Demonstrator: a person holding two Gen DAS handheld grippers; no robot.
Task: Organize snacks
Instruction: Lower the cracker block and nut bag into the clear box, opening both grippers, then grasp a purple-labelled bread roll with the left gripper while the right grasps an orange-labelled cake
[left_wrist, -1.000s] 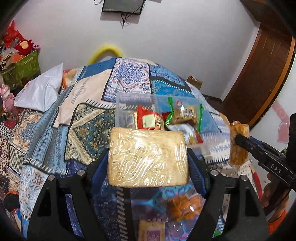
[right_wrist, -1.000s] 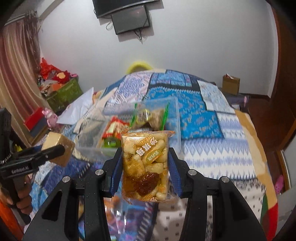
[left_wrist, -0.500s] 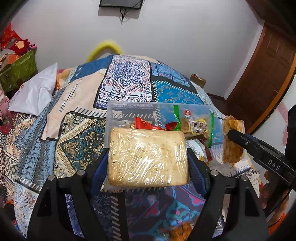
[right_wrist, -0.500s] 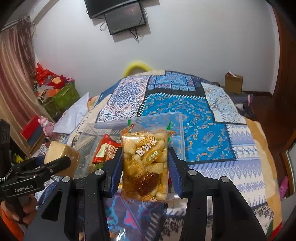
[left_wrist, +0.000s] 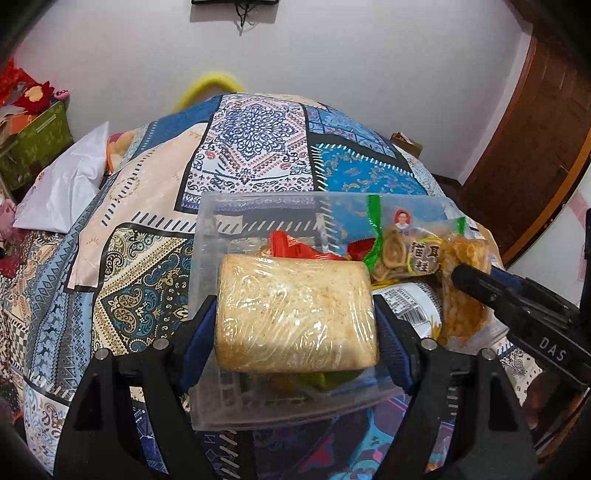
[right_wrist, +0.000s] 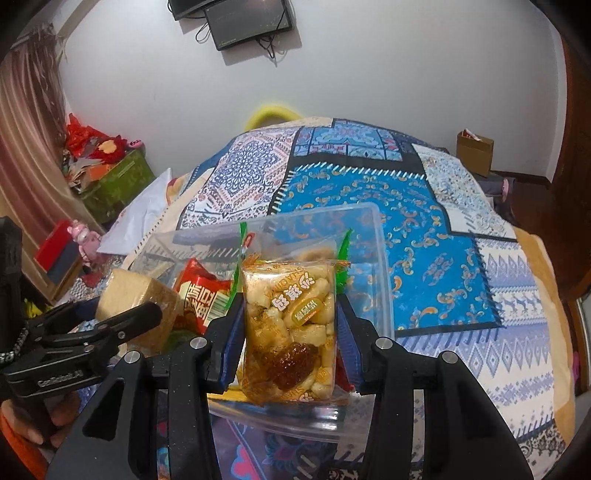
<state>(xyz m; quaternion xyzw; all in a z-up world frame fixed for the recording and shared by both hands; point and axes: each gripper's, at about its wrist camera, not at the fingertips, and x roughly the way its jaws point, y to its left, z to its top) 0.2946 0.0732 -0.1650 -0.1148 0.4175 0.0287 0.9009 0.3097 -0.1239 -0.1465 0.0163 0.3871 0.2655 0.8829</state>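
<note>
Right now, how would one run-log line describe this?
left gripper: shut on wrapped cake | right gripper: shut on snack pack | both over clear bin

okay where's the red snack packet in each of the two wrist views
Left wrist: the red snack packet peeks up just behind the wrapped cake, center, inside the clear bin.
Right wrist: red snack packet sits left of center, in the bin.
Shared landmark: the green-edged snack bag.

White wall (left_wrist: 332, 74), wall-mtd screen (right_wrist: 245, 22), patchwork bed (right_wrist: 369, 192), wood door (left_wrist: 535, 147)
</note>
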